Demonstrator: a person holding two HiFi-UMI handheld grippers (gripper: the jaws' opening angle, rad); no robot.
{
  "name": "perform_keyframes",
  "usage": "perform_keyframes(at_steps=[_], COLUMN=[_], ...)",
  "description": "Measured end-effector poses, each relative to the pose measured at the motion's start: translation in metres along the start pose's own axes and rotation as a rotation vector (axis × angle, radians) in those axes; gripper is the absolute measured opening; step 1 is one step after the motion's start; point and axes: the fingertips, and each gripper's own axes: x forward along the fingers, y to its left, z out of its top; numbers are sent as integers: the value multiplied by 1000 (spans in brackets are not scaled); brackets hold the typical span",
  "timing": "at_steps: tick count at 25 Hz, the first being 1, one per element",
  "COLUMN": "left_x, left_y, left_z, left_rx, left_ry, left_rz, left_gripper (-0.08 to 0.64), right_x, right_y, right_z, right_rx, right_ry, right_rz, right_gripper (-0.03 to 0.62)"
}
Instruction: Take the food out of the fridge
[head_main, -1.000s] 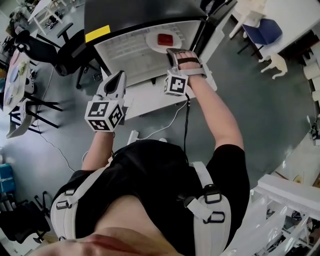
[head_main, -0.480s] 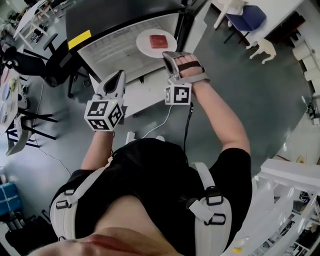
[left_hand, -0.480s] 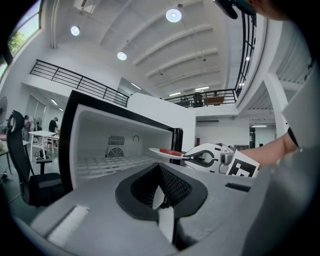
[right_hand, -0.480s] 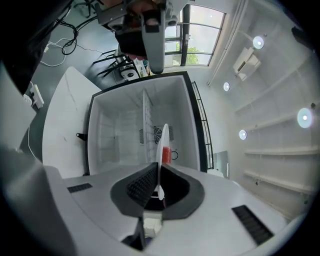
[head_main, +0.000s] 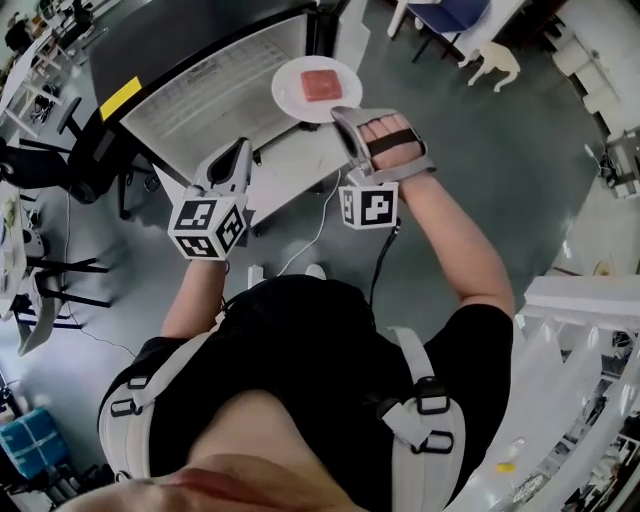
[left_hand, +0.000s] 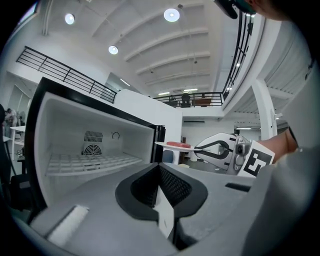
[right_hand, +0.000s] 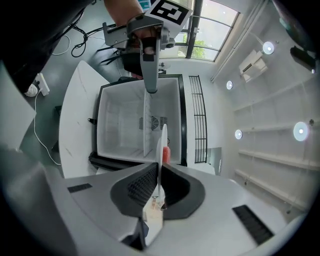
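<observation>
A white plate (head_main: 290, 96) carrying a red slab of food (head_main: 319, 85) is being pinched by its near rim in the right tongs (head_main: 346, 116), with both jaws being pressed flat against the thin rim. The plate is being held out just ahead of those tongs, outside the open fridge (head_main: 215, 85), whose white interior is being shown ahead and to their left. The left tongs (head_main: 236, 158) are being held pressed together on nothing. They are being pointed at the fridge opening from beside the right tongs and a little behind them. The food appears to be out of the fridge already, so the step in hand is judged to be carrying the plate clear. For this to be done well, a firm pinch is being called for, since only a narrow bite of rim is being gripped and the weight is being carried well ahead of the jaws. The plate is best being held level so that the slab is not tipped off, and being steered wide of the fridge's black frame. The free left tongs could be brought under the far rim as support.
</observation>
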Motion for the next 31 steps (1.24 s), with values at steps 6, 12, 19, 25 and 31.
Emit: perform_keyframes(at_steps=[6, 12, 19, 25, 31], left_x=[11, 16, 18, 17, 14], left_y=[-17, -27, -29, -30, -28], left_z=[0, 1, 4, 5, 4], left_rx=[5, 6, 13, 16, 14], left_ry=[5, 4, 5, 5, 6], left_rz=[-60, -95, -95, -87, -72], left_gripper=[2, 2, 2, 2, 2], right_x=[-22, -28, -31, -31, -29], right_y=[6, 13, 17, 20, 21], right_z=[-22, -31, -31, -35, -36], right_rx=[-2, 17, 38, 26, 19], right_ry=[72, 111, 102, 103, 100], right_rz=[17, 36, 42, 41, 41], right_gripper=[23, 23, 25, 25, 25])
